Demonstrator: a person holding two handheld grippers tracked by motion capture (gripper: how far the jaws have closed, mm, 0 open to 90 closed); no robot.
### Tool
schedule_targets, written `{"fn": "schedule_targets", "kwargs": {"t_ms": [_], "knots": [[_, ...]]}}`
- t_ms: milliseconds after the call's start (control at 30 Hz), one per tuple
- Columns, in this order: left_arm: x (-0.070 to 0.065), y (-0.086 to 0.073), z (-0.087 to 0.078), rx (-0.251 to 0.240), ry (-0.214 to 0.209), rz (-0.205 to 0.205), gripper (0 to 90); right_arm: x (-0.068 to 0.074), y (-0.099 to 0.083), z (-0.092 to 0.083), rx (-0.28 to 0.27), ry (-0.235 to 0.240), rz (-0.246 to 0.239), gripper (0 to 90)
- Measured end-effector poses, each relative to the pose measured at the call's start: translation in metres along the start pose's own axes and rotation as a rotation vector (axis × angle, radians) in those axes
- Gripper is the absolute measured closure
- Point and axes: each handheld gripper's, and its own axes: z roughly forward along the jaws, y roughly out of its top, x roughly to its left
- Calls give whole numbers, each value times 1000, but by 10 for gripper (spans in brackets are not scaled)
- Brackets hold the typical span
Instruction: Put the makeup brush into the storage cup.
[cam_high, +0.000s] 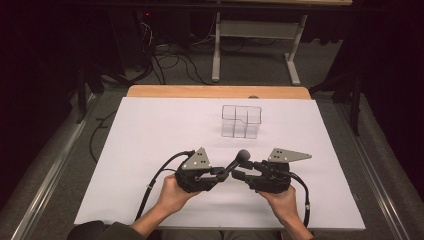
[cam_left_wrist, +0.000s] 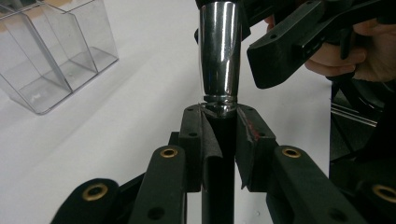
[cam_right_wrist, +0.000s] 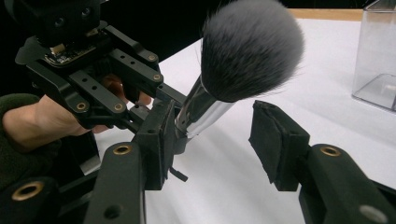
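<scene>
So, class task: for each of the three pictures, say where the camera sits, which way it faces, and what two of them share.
High view: above the person's side, facing forward and down on the table; forearms, both hands.
Left gripper view: rides the left gripper, facing along its jaws, shut on the makeup brush; far hand.
Right gripper view: rides the right gripper, facing the brush between open jaws; far hand.
Shared: brush and clear organizer.

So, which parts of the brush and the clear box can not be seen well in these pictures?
- Makeup brush: the left gripper view's top edge cuts off the bristles.
- Brush handle: left hand-held gripper hides it.
- Clear organizer: the right gripper view's edge cuts it; compartments too small in the high view.
</scene>
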Motion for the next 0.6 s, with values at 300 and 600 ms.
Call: {"fn": "schedule_targets", "kwargs": {"t_ms": [300,600], "knots": [[-1,0,1,2,-3,9,737,0,1,4,-3,30,23,550],[-1,0,2,7,-7,7,737,2,2,6,-12,49,37,585]]}}
